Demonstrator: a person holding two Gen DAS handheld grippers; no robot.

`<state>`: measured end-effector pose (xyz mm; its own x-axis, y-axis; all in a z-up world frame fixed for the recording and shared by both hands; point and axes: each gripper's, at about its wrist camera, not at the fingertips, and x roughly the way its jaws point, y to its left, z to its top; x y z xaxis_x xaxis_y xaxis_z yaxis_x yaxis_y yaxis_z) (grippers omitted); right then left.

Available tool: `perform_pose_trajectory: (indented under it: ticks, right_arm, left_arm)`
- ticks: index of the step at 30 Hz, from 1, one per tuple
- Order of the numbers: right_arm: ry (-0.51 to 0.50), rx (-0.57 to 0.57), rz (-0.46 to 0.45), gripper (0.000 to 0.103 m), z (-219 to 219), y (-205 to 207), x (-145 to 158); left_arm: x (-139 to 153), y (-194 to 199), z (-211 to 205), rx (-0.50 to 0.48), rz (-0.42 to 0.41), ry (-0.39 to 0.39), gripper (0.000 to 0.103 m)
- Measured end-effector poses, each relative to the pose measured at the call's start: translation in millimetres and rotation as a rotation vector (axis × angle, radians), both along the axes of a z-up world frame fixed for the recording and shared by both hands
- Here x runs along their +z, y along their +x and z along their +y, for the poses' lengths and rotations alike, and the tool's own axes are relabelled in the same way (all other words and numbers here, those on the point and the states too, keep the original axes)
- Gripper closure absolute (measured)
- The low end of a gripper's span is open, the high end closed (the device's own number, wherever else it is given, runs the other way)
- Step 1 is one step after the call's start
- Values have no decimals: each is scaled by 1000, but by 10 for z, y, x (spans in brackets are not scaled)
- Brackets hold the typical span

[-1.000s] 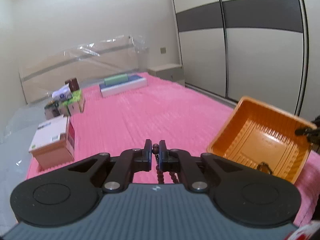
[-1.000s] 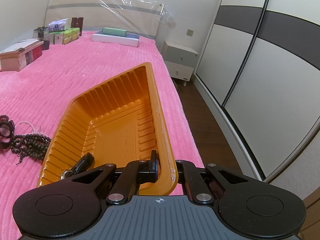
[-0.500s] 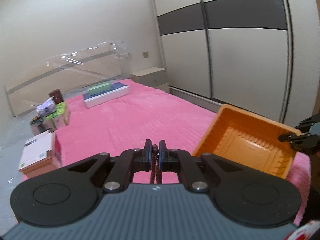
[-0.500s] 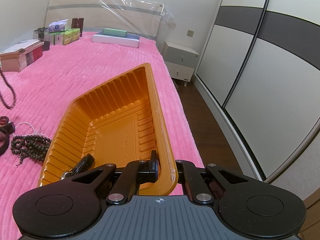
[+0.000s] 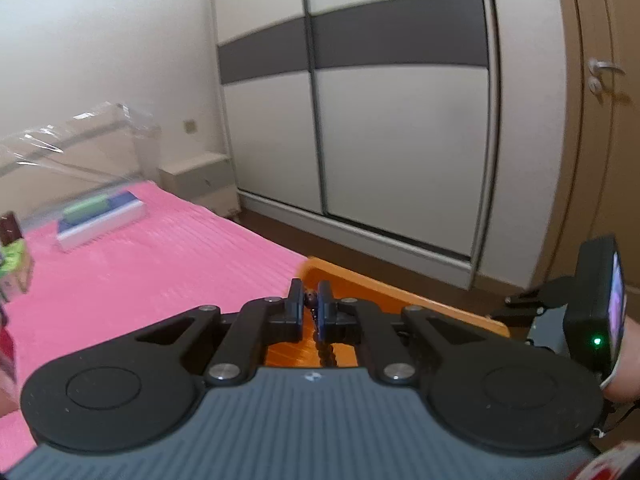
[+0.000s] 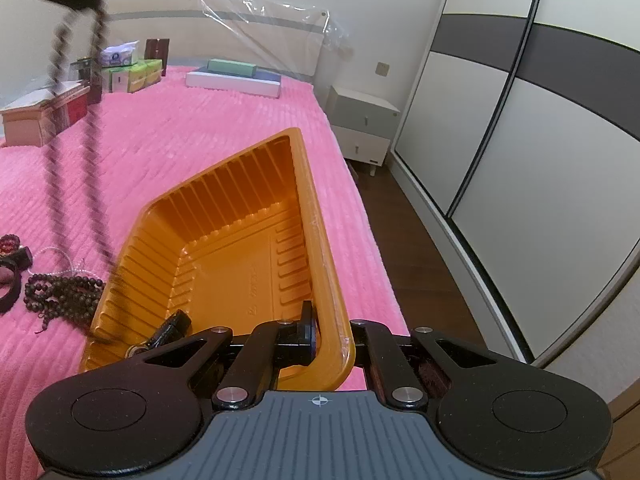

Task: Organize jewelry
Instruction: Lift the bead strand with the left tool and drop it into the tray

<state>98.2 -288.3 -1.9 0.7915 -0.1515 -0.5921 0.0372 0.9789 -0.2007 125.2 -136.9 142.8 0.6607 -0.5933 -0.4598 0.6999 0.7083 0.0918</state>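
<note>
Bead strand [image 6: 74, 152] pinched in my left claw [image 5: 313, 305], dangling blurred, lower end at left rim of orange tray [image 6: 224, 240]. My right claw [image 6: 329, 334] clamped on tray's near corner rim. Dark small item [image 6: 168, 330] inside tray. More beads [image 6: 64, 292] on pink bedspread [image 6: 180, 128] beside tray. Boxes [image 6: 44, 114] well apart.

L gripper [image 5: 311, 306]: grey ribbed body, black linkage arms w/ silver screws, two round black discs, black fingers [image 5: 297, 304]. R gripper [image 6: 332, 332]: same build, crosshair mark on grey body. Black unit w/ green LED; bare skin of hand [image 5: 626, 364] at frame's right edge.
</note>
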Motion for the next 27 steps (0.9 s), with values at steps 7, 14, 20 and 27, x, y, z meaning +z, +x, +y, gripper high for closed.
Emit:
perform_pose_trajectory:
  ticks: [7,14,20,27]
  right_arm:
    - [12,2,-3,98,-38,-17,8]
    - [17,9,1,98,-64,-23,34]
    - [17,11,4,98,-62,-17,41]
    - [16,11,4,98,-57,-14,33]
  left_arm:
    - [-433,284,-430,-15,117,50,97]
    - [-629,497,-456,-12,180,78,97]
    - [-646,549,-453,-9,190,81,97]
    - [-622,511,-474,-4,192,75,97]
